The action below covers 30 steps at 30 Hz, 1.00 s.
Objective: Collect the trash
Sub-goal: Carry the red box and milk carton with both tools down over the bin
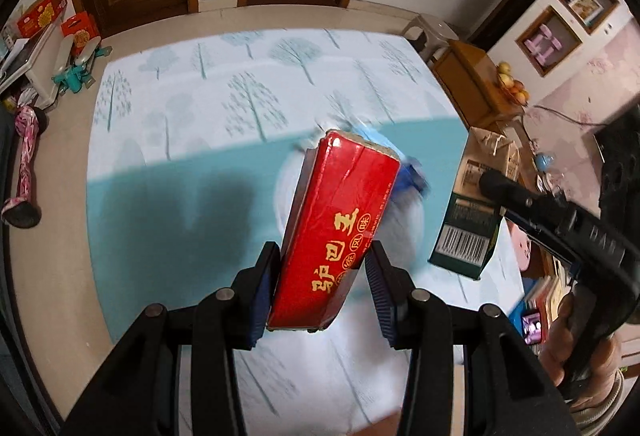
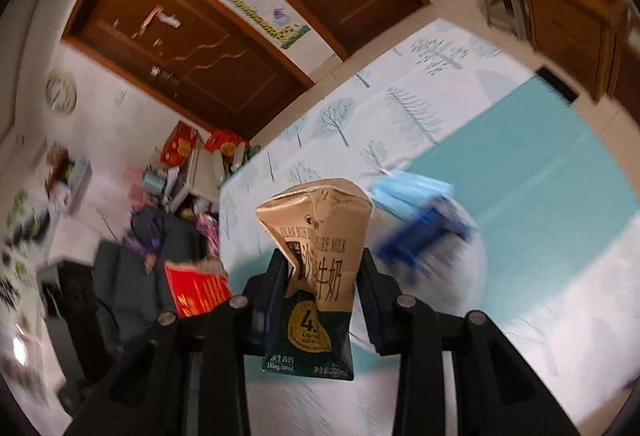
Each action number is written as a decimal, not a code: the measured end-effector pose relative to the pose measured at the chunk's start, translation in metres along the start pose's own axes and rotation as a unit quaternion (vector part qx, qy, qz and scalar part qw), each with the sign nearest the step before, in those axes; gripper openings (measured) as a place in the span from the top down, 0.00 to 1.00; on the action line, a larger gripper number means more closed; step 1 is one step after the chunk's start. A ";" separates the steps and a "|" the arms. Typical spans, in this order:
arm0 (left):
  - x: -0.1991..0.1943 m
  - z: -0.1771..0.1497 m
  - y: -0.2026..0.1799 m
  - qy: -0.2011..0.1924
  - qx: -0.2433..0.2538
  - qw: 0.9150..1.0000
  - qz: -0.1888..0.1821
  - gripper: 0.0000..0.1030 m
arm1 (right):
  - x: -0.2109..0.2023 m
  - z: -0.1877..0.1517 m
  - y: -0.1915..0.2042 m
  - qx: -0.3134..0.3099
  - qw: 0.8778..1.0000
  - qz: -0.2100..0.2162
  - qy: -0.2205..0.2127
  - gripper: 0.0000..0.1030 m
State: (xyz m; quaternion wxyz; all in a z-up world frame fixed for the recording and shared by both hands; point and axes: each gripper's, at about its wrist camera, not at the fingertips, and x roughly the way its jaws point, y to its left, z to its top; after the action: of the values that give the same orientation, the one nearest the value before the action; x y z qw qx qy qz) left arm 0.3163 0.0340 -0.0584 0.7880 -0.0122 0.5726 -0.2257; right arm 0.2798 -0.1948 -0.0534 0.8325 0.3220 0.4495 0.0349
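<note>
We hold two pieces of trash, both lifted clear of floor mat (image 1: 168, 139). Left hand-held gripper (image 1: 322, 272) clamped on red box (image 1: 340, 220), pads tight on its lower sides. Right hand-held gripper (image 2: 318, 278) pinches crumpled milk carton (image 2: 316, 256). Beyond them, blue face mask (image 2: 408, 191) and blurred blue item (image 2: 424, 232) lie uncollected on mat. No bin or bag in view. Judgement: roughly halfway, drop-off not yet done.
</note>
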 end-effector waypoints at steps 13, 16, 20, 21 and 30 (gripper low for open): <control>-0.001 -0.216 -0.122 0.031 -0.057 0.998 0.002 0.59 | -0.142 -0.154 -0.089 -0.119 0.992 -0.015 0.030 0.67; 0.008 -0.256 -0.139 0.041 -0.071 0.997 0.011 0.59 | -0.161 -0.188 -0.113 -0.131 0.990 -0.020 0.047 0.67; 0.020 -0.297 -0.157 0.054 -0.070 0.996 0.023 0.59 | -0.170 -0.225 -0.147 -0.118 0.990 -0.024 0.071 0.67; 0.023 -0.306 -0.162 0.057 -0.065 0.996 0.027 0.59 | -0.171 -0.231 -0.151 -0.114 0.990 -0.025 0.073 0.67; 0.081 -0.349 -0.174 0.084 -0.025 0.995 0.041 0.59 | -0.139 -0.291 -0.207 -0.057 0.991 -0.053 0.105 0.67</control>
State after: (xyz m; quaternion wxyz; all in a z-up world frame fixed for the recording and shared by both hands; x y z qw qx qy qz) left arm -0.0402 -0.0682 -0.2023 0.7451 0.0106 0.6424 -0.1793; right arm -0.0748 -0.2598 -0.1830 0.7987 0.2440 0.5478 0.0500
